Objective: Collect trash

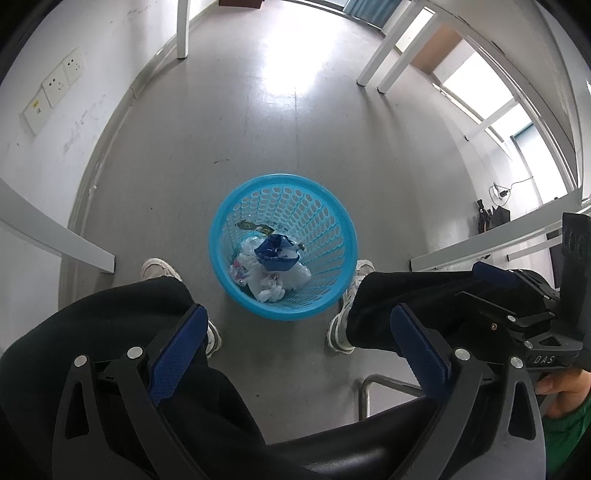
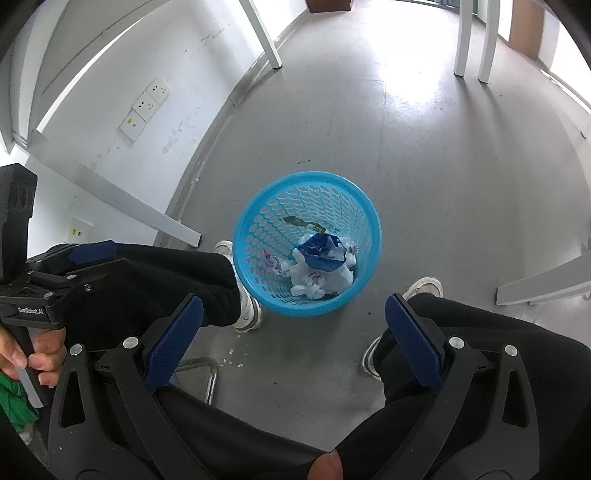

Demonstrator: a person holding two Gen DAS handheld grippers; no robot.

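Observation:
A blue perforated plastic basket (image 1: 332, 236) stands on the grey floor between a seated person's feet, seen also in the right wrist view as the basket (image 2: 258, 236). Inside lies trash (image 1: 271, 267): crumpled white tissues, a blue and white wrapper (image 2: 320, 251) and a small dark wrapper. My left gripper (image 1: 299, 334) hangs open above the person's knees, short of the basket, with nothing between its blue pads (image 1: 179, 350). My right gripper (image 2: 293, 323) is likewise open and empty above the lap. Each gripper shows at the edge of the other's view.
The person's black trouser legs (image 1: 122, 317) and white shoes (image 1: 159, 268) flank the basket. White table legs (image 1: 183, 33) stand on the floor beyond, and grey table edges (image 1: 55, 229) reach in from both sides. Wall sockets (image 1: 55, 86) sit on the left wall. A metal chair frame (image 1: 373, 391) lies below.

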